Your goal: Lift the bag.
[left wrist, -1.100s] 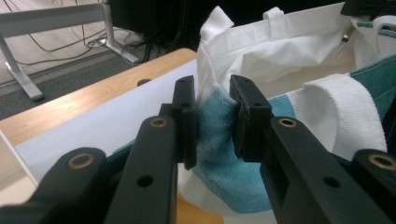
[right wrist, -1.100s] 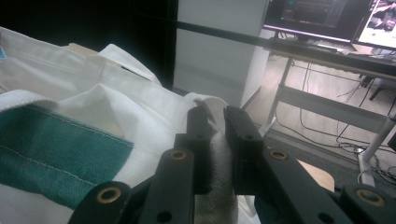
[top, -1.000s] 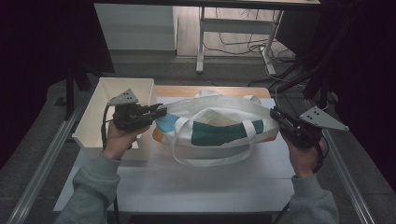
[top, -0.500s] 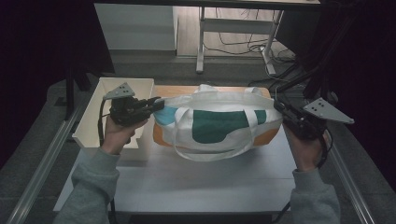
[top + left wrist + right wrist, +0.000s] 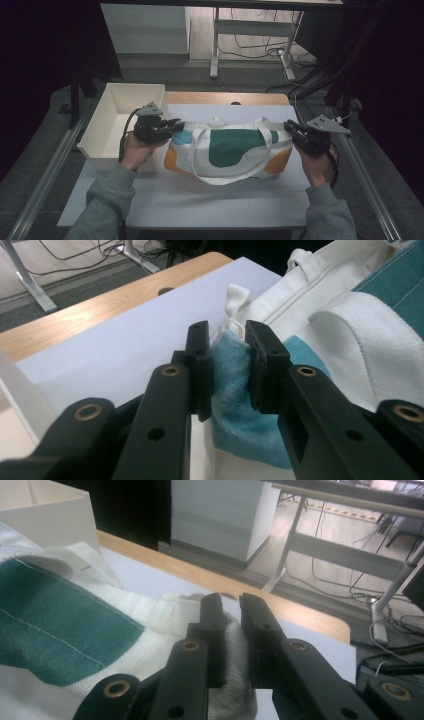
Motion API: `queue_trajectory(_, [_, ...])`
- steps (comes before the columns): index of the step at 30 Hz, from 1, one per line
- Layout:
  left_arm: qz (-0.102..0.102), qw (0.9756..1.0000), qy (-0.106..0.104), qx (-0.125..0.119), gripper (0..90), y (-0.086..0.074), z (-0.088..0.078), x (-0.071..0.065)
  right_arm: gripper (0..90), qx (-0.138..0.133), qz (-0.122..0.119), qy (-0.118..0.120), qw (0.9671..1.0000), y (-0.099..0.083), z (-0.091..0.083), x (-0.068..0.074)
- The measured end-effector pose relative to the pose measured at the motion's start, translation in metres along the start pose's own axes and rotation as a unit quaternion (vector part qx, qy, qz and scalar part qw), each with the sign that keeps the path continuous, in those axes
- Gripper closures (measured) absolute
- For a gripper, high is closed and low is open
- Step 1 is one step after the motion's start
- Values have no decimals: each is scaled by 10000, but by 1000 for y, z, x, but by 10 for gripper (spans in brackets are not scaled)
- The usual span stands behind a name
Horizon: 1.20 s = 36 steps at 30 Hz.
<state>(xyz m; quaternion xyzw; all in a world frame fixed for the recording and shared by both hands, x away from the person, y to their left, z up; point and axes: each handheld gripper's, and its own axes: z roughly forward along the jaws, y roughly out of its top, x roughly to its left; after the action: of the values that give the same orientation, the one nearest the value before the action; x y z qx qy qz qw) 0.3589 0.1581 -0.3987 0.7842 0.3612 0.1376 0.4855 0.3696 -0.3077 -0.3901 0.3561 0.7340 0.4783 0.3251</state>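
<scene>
Overhead, a white tabletop (image 5: 200, 200) with a wooden strip along its far edge carries a cream tote bag (image 5: 230, 150) lying flat near the middle, printed with dark green, light blue and orange patches. No brand, label or lettering can be read anywhere on the bag or around it. An open white box (image 5: 120, 120) sits just beside the bag at the tabletop's left edge. The left tool (image 5: 172, 126) is clenched on the bag's left end; in the left gripper view a bunched fold of light blue cloth is pinched between its black jaws. The right tool (image 5: 290, 127) is clenched on the bag's right end, with cream cloth caught between its jaws in the right gripper view. Two straps (image 5: 200, 150) loop across the bag's face. Beyond the tabletop, most of the room is dark and hard to make out.
</scene>
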Motion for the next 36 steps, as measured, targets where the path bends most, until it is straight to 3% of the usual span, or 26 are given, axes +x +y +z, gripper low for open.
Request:
queue_trajectory(17, [-114,9997,-2,194,684,-9,8,4,799,178,-21,132,9998,-5,6,3])
queue_trajectory(20, [-153,9998,27,155,628,-9,7,4,790,208,-12,136,9997,-6,8,2])
queue_trajectory(22, [-131,9999,87,53,507,-8,4,2,689,113,9,90,9999,-5,5,2])
queue_trajectory(24, [-103,9998,143,-103,415,-7,-3,-2,500,-51,28,-37,10000,-1,0,4])
queue_trajectory(26, [-75,9996,161,-217,350,-6,-11,-4,420,-119,88,23,9999,2,-7,6])
queue_trajectory(29, [-62,9997,92,-230,323,-8,-21,-7,347,-100,138,283,9995,3,-17,11])
queue_trajectory(32, [41,9998,40,-186,304,-14,-28,-11,326,-60,120,543,9984,-2,-26,16])
queue_trajectory(36, [78,9999,-11,-144,281,-23,-35,-13,315,-73,314,790,9963,-13,-34,15])
